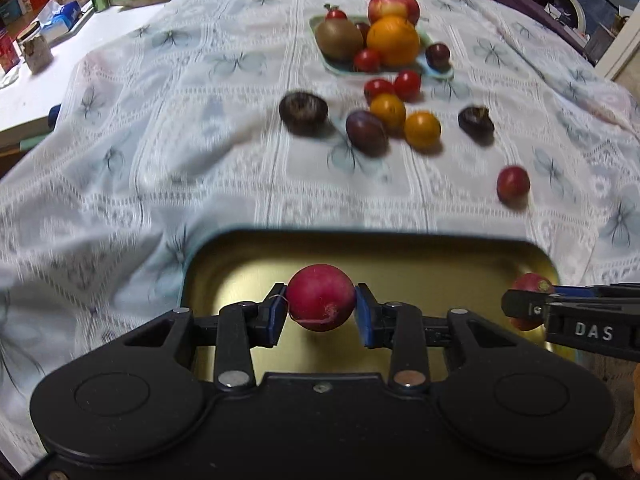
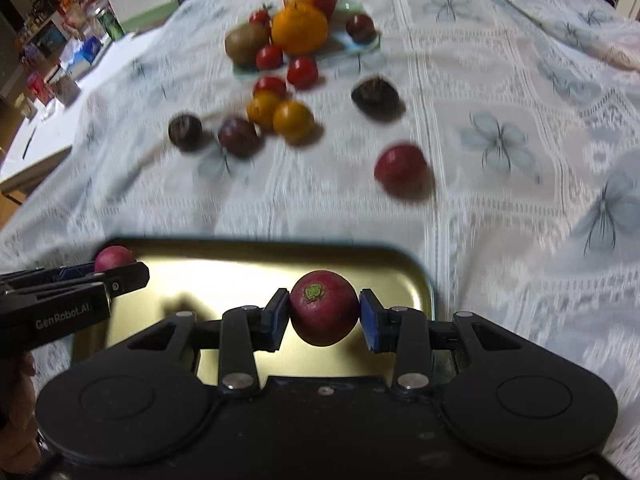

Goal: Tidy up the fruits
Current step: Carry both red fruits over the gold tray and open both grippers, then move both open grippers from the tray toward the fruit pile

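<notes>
Here we hold a red radish in the left gripper, its jaws closed on the radish's sides, above the gold metal tray. Our right gripper has its jaws clamped on a second radish, green stem stub facing the camera, over the same tray's right part. Beyond the tray, on the floral tablecloth, lie a loose red fruit, two orange tomatoes, a dark plum and red cherry tomatoes. Farther back, a pale green plate carries an orange, a kiwi and an apple.
</notes>
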Demonstrator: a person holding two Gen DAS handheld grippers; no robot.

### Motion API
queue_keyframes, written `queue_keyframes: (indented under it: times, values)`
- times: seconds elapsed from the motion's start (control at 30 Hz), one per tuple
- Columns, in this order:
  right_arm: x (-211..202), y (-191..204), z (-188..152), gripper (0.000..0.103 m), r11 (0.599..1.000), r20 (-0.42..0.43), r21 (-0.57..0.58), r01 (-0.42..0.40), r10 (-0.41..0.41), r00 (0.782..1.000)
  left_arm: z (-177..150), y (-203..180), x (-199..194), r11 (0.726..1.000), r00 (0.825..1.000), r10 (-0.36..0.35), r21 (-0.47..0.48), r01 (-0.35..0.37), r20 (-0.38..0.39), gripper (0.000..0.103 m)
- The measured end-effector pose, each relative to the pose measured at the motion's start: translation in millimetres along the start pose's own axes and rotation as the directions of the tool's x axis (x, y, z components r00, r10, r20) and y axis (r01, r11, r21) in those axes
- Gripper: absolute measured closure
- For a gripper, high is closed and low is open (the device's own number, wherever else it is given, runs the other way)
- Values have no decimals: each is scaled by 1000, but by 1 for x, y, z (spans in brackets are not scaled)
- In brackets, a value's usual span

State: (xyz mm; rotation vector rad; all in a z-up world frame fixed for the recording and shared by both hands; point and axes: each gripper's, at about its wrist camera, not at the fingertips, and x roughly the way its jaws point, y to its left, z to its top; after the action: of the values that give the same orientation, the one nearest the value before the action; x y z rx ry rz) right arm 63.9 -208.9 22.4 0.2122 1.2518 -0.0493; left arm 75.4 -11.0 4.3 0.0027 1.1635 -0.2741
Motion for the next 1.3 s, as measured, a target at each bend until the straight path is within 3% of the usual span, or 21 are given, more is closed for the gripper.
queue_keyframes:
  times: [0.3,0.53,1.3]
  values:
    - [15,10,-22,65,999,-82,-27,18,-21,996,-22,1,7,999,999,31,-20,-31,-21,59]
    - [11,16,-26,65,998,-69,-55,40,-44,997,-24,1,8,998,997,68,-6,-68,-22,59]
    - [5,17,-26,64,998,-71,-63,32,-36,997,-28,-3,0,999,999,44,4,-44,-20,58]
